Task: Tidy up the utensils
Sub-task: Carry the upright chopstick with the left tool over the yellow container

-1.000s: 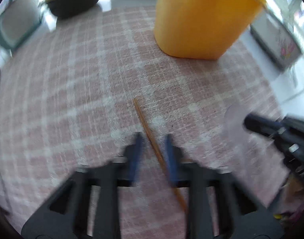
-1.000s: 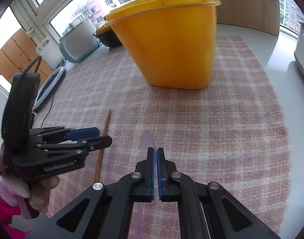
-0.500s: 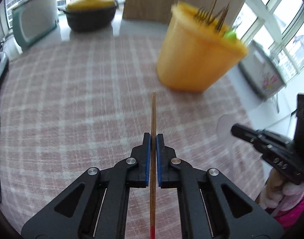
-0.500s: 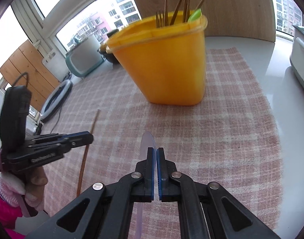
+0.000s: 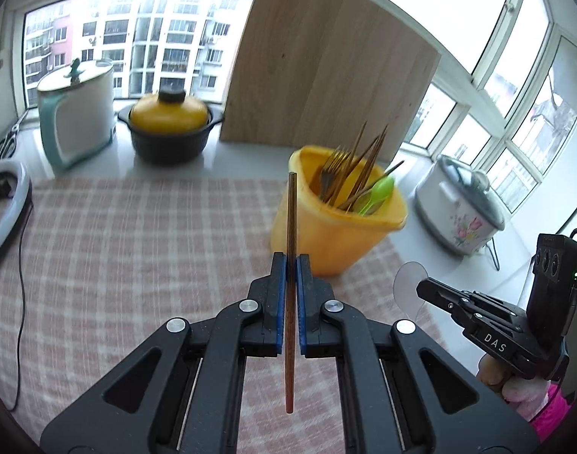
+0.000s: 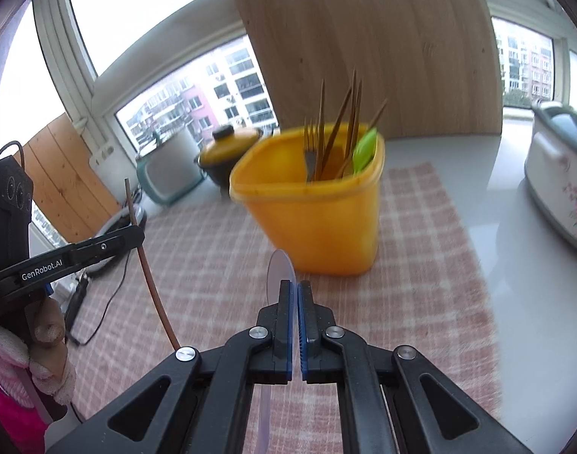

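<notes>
My left gripper [image 5: 291, 265] is shut on a brown wooden chopstick [image 5: 291, 219] and holds it in the air, pointing toward the yellow utensil bucket [image 5: 334, 238]. The bucket holds forks, chopsticks and a green spoon [image 5: 379, 189]. My right gripper [image 6: 297, 291] is shut on a clear plastic spoon [image 6: 279, 268], raised above the mat in front of the bucket [image 6: 318, 219]. The left gripper [image 6: 131, 232] with its chopstick [image 6: 148, 268] shows at the left of the right wrist view; the right gripper [image 5: 426, 287] and its spoon [image 5: 407, 283] show at the right of the left wrist view.
A pink checked mat [image 5: 137, 234] covers the counter. At the back stand a white-teal appliance [image 5: 76, 113], a yellow-lidded black pot [image 5: 169, 128] and a wooden board [image 5: 326, 68]. A floral rice cooker [image 5: 462, 212] is right of the bucket. A ring light [image 5: 5, 208] and cable lie left.
My left gripper closed on the chopstick that lay on the mat and lifted it up level with the bucket. My right gripper rose too, still holding the clear spoon.
</notes>
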{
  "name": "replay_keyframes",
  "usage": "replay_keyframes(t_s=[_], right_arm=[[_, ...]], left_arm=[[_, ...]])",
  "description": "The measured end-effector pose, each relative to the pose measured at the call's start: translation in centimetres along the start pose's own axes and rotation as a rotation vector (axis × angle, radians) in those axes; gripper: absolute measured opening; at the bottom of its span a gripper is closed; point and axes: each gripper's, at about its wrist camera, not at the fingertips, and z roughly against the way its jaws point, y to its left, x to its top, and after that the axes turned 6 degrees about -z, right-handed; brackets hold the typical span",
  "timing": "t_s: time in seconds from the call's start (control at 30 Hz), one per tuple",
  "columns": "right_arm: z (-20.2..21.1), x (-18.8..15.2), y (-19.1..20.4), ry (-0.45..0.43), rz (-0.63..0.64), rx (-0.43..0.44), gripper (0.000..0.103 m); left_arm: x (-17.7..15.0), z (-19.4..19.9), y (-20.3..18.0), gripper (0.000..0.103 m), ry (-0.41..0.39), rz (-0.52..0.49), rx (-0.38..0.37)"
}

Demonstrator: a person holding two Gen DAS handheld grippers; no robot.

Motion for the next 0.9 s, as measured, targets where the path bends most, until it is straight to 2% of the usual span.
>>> replay_keyframes(t_s=[0.47, 0.9], right_arm=[[2.5, 5.4, 0.6, -0.157, -0.008, -0.027, 0.0], [1.7, 10.6, 2.0, -0.258, 0.032, -0.058, 0.0]], left_arm=[[6.6, 1.3, -1.2, 0.003, -0.141, -0.018, -0.056], [12.7, 1.3, 0.0, 0.003, -0.26, 0.003, -0.067]])
